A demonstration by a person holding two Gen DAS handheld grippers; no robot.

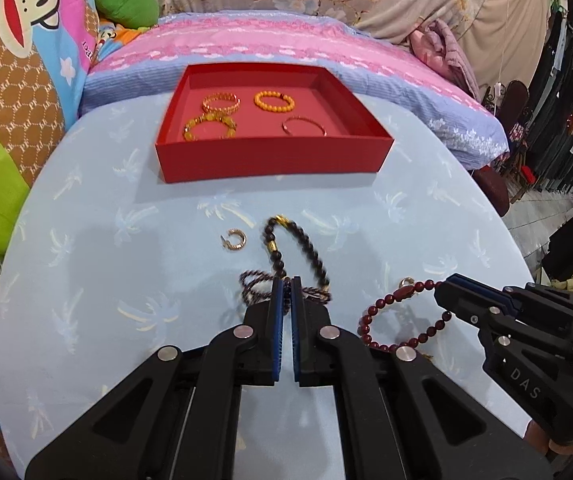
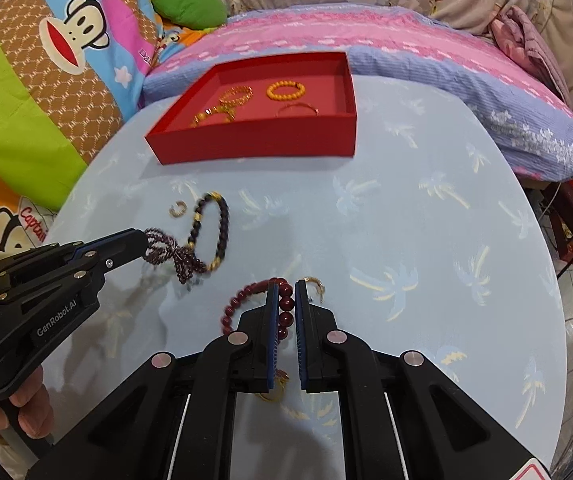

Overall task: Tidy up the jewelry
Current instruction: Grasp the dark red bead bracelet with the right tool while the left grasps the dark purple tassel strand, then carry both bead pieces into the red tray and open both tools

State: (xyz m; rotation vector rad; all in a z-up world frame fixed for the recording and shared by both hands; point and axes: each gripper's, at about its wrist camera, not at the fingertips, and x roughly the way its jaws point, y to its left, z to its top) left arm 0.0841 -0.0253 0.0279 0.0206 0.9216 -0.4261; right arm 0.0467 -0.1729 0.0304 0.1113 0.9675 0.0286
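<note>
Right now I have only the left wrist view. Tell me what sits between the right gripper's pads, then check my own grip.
Observer: The right gripper is shut on the dark red round-bead bracelet; several beads line up between its blue pads.
Operator: Report anything under that gripper.
Observer: A small gold-coloured piece lies below it on the light blue palm-print tablecloth, too hidden to identify.
Operator: Now my grip.
Observer: From the side, the left gripper pinches the thin dark purple beaded strand at its very tip. The black bead bracelet with gold spacers appears caught on it, blurred.
</note>
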